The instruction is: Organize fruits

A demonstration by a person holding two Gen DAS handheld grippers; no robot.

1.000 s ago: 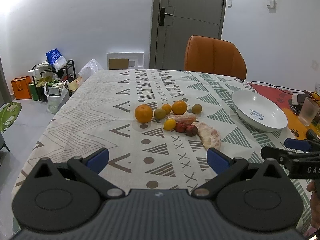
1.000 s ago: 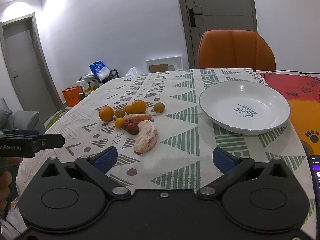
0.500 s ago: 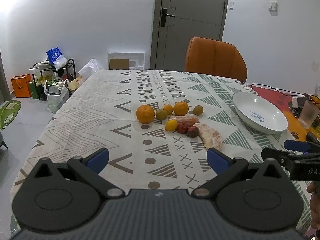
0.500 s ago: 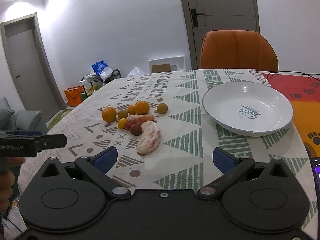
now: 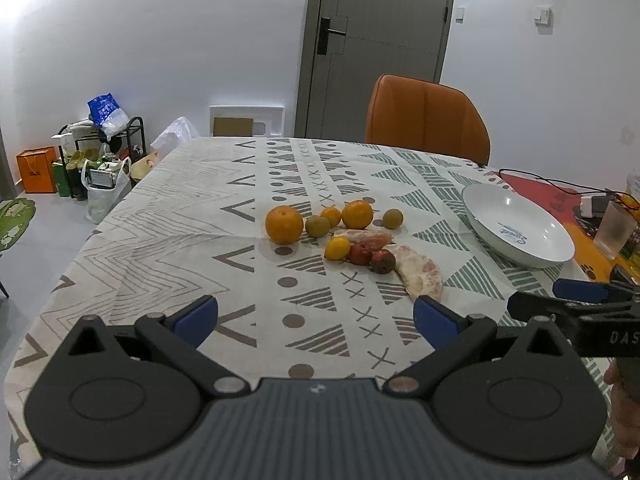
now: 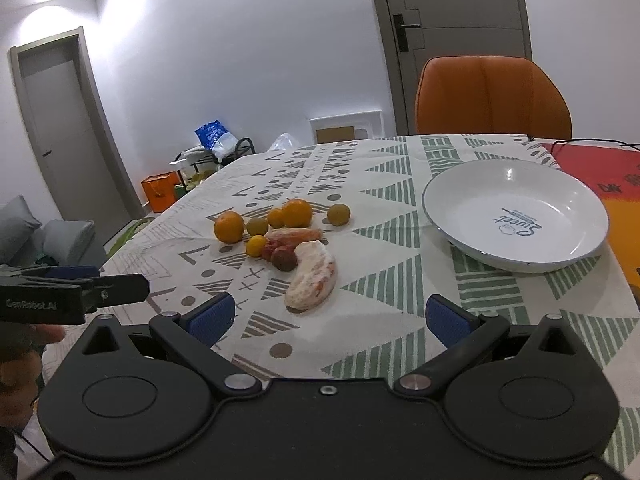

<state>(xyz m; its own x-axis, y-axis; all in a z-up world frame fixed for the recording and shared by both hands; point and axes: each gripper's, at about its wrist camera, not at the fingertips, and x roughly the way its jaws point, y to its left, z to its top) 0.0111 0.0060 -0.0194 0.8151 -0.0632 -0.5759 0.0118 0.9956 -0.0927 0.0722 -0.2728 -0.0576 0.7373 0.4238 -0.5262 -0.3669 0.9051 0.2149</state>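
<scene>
Hovering wide open and empty, the left gripper (image 5: 316,316) and right gripper (image 6: 327,314) face fruit clustered mid-tablecloth (image 6: 384,320). Nearest lies a peeled pomelo segment (image 6: 312,280); pinch its middle gently, then carry it to the white bowl (image 6: 516,216).

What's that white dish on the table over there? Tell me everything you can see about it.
The white dish is a shallow, round bowl-like plate, glossy as glazed ceramic, with a thin bluish rim and blue lettering reading "Sweet" printed inside. It holds nothing. It sits upright on the patterned tablecloth, near the edge of a red mat, apart from the cluster of fruit on the cloth. Nothing touches it except the cloth beneath.
</scene>
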